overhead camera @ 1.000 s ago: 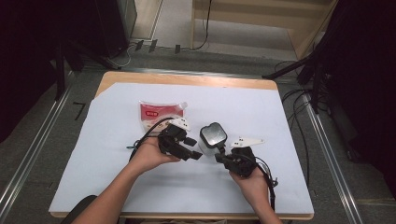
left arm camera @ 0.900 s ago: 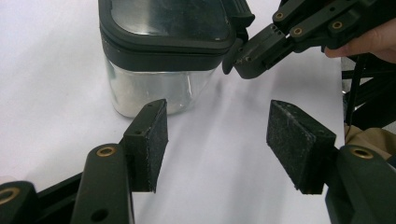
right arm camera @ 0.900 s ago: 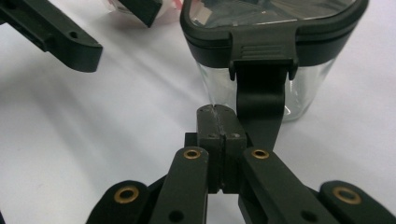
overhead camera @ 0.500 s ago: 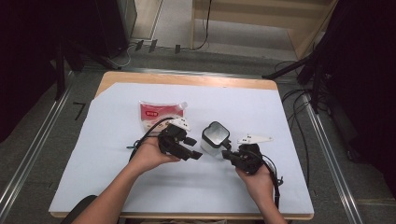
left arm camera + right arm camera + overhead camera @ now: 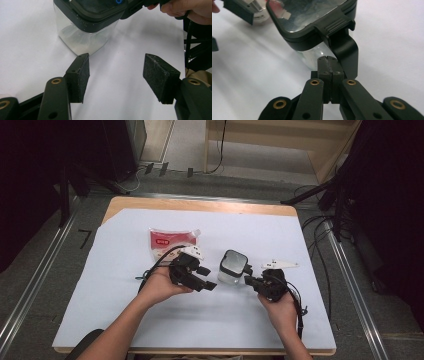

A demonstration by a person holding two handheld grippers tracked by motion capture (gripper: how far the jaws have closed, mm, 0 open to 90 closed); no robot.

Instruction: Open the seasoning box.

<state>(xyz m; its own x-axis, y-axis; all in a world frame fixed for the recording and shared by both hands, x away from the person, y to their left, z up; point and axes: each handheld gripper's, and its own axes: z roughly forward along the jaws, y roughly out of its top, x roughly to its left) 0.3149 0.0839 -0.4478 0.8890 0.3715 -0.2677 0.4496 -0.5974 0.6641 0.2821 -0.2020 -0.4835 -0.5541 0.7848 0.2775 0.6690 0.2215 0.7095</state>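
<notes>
Clear canister [image 5: 233, 268] upright, clasp [image 5: 342, 42] facing right hand-held gripper [image 5: 253, 282].

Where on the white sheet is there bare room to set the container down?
Free: the sheet left of the left gripper, its near strip, and the far right corner. Crowded: the middle, where the red-and-white pouch, clear black-lidded container and right gripper cluster.

The container [image 5: 233, 268] at the table's [image 5: 200, 205] centre is clear with a black lid. At its ten o'clock lies a red-and-white pouch [image 5: 168, 241]. A white sheet [image 5: 125, 320] covers the tan table.
</notes>
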